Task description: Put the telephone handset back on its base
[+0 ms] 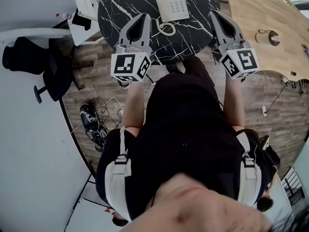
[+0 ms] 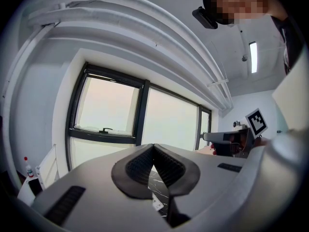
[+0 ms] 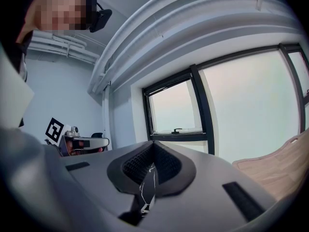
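The white telephone (image 1: 171, 4) lies on the black marble round table (image 1: 120, 8), its keypad up. A coiled cord (image 1: 166, 29) loops on the table just in front of it. I cannot tell whether the handset rests on the base. My left gripper (image 1: 144, 15) hovers at the table's near edge, left of the phone, pads shut with nothing between them (image 2: 153, 146). The right gripper (image 1: 212, 13) is held level to the right of the phone, its pads also together and empty (image 3: 153, 144). Both point toward a window wall, and each sees the other from the side.
A light wooden table (image 1: 260, 13) stands at the right with a small round object on it. A black office chair (image 1: 29, 57) is on the left, and cables with dark gear (image 1: 94, 120) lie on the wood floor. A white stand (image 1: 84, 8) touches the table's left side.
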`<action>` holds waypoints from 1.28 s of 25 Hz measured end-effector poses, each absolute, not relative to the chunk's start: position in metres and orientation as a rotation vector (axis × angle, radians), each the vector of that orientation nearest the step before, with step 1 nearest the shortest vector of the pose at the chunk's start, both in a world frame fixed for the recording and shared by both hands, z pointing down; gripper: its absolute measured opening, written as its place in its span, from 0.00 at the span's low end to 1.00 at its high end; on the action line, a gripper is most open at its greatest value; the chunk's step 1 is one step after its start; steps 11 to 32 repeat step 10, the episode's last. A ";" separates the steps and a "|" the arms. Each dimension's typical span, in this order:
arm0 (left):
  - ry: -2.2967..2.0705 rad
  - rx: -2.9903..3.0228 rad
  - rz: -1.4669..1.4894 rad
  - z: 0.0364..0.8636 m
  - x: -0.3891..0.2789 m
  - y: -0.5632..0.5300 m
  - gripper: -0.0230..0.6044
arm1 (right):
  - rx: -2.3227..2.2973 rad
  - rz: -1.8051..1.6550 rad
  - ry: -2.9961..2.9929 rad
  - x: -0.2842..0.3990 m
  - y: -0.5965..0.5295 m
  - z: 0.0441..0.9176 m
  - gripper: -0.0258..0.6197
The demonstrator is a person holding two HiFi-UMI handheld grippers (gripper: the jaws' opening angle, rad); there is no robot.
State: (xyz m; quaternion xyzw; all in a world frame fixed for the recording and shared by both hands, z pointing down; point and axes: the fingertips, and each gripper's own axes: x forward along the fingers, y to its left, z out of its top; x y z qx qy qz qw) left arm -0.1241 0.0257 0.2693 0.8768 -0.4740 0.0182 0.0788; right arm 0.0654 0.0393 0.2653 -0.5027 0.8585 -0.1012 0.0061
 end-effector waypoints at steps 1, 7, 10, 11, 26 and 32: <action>-1.420 2.625 0.057 0.270 -0.124 0.025 0.06 | -1.573 -0.316 2.690 0.065 0.039 0.266 0.09; -1.428 2.612 0.057 0.271 -0.125 0.024 0.06 | -1.580 -0.313 2.690 0.067 0.039 0.266 0.09; -1.431 2.607 0.055 0.272 -0.125 0.023 0.06 | -1.579 -0.311 2.691 0.068 0.038 0.266 0.09; -1.431 2.607 0.055 0.272 -0.125 0.023 0.06 | -1.579 -0.311 2.691 0.068 0.038 0.266 0.09; -1.431 2.607 0.055 0.272 -0.125 0.023 0.06 | -1.579 -0.311 2.691 0.068 0.038 0.266 0.09; -1.431 2.607 0.055 0.272 -0.125 0.023 0.06 | -1.579 -0.311 2.691 0.068 0.038 0.266 0.09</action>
